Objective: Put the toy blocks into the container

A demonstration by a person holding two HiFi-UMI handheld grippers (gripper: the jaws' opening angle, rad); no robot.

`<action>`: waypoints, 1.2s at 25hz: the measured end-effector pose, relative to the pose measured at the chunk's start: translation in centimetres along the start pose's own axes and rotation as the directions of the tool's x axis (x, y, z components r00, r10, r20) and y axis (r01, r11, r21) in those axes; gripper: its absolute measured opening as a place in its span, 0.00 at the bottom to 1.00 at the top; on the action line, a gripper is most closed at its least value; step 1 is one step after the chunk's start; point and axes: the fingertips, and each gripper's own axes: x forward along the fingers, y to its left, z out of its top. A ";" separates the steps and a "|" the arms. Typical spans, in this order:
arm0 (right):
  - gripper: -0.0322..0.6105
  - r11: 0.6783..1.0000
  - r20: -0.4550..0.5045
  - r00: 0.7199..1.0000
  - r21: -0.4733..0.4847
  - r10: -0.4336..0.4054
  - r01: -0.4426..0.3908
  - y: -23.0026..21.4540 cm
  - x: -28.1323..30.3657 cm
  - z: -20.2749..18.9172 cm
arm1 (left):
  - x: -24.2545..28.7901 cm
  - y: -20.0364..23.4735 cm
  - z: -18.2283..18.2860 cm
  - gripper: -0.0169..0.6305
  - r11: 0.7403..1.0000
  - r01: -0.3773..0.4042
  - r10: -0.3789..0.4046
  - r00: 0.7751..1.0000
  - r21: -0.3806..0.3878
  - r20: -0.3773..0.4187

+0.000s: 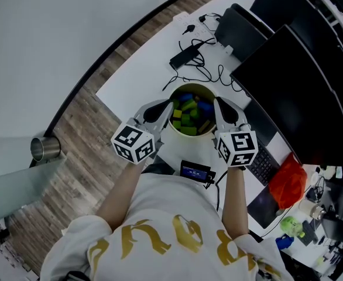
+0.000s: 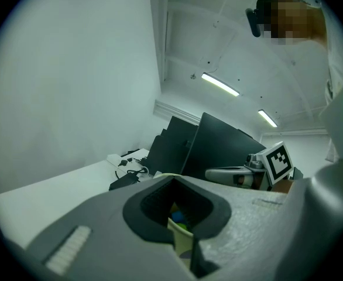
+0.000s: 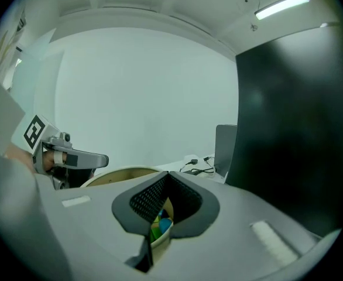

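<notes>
Both claws [image 1: 168,111] [image 1: 219,109] on container [image 1: 190,138] rim

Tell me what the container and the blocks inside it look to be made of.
The container looks like paperboard or thin plastic: matte cream wall, thin at the rim. The blocks look like plastic or painted wood, hard to tell which: solid green, blue and yellow colours.
</notes>
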 end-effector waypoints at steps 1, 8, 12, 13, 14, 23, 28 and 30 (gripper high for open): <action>0.09 1.000 0.002 1.000 0.004 -0.003 0.003 0.1 -0.3 0.0 | -0.1 -0.1 0.0 0.04 1.000 -0.004 0.004 1.000 0.004 -0.002; 0.09 0.998 0.042 0.999 0.058 -0.025 0.023 0.8 -2.4 0.0 | -1.5 -0.6 -0.5 0.04 0.998 -0.056 0.057 0.998 0.036 -0.005; 0.09 0.994 0.054 0.998 0.100 -0.039 0.033 1.1 -4.1 -0.3 | -2.3 -1.3 -0.3 0.04 0.995 -0.086 0.085 0.996 0.043 0.015; 0.09 0.994 0.055 0.997 0.107 -0.045 0.039 1.1 -4.5 -0.4 | -2.5 -1.6 -0.3 0.04 0.995 -0.086 0.085 0.996 0.047 0.020; 0.09 0.993 0.056 0.997 0.112 -0.052 0.046 1.1 -4.9 -0.5 | -2.6 -1.9 -0.2 0.04 0.995 -0.086 0.085 0.996 0.050 0.024; 0.09 0.990 0.083 0.994 0.132 -0.068 0.056 2.4 -8.7 -0.9 | -4.5 -4.8 -0.8 0.04 0.995 -0.078 0.075 0.996 0.069 0.047; 0.09 0.989 0.091 0.993 0.135 -0.071 0.059 3.1 -10.4 -1.4 | -5.7 -6.0 -1.2 0.04 0.994 -0.081 0.077 0.995 0.073 0.058; 0.09 0.988 0.094 0.993 0.140 -0.074 0.061 3.2 -10.8 -1.4 | -6.0 -6.3 -1.2 0.04 0.994 -0.080 0.076 0.995 0.075 0.061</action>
